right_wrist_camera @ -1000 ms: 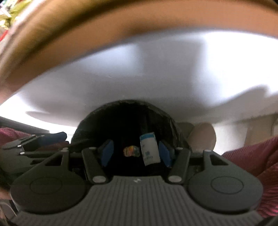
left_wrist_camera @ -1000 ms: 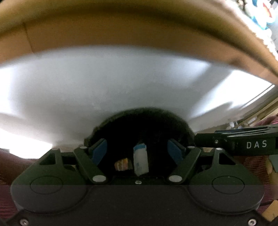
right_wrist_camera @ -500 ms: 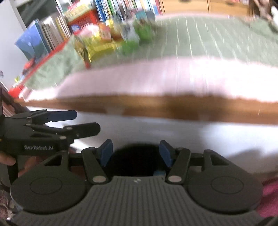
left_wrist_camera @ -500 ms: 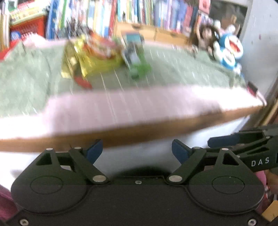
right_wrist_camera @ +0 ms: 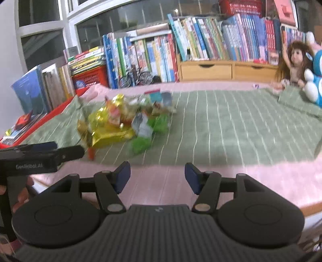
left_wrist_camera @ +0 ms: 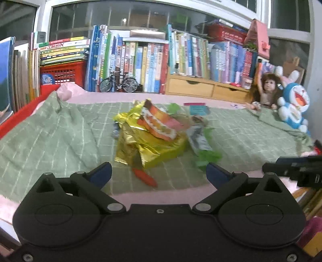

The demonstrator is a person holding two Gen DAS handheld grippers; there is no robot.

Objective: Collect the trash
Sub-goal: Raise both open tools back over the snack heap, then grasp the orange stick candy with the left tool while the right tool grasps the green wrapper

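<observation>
A: What sort of place is this?

B: A home, likely a child's bedroom. A bed takes up the near ground, with a green checked blanket (left_wrist_camera: 50, 137) over a pink sheet (right_wrist_camera: 261, 181).

A: And at the far side?

B: Rows of children's books (left_wrist_camera: 140, 58) under a window (left_wrist_camera: 128, 18), a red crate (left_wrist_camera: 62, 73), wooden drawers (left_wrist_camera: 201, 89), a model bicycle (left_wrist_camera: 118, 82), and on the right a doll (left_wrist_camera: 265, 88) beside a blue cat plush (left_wrist_camera: 293, 106).
</observation>
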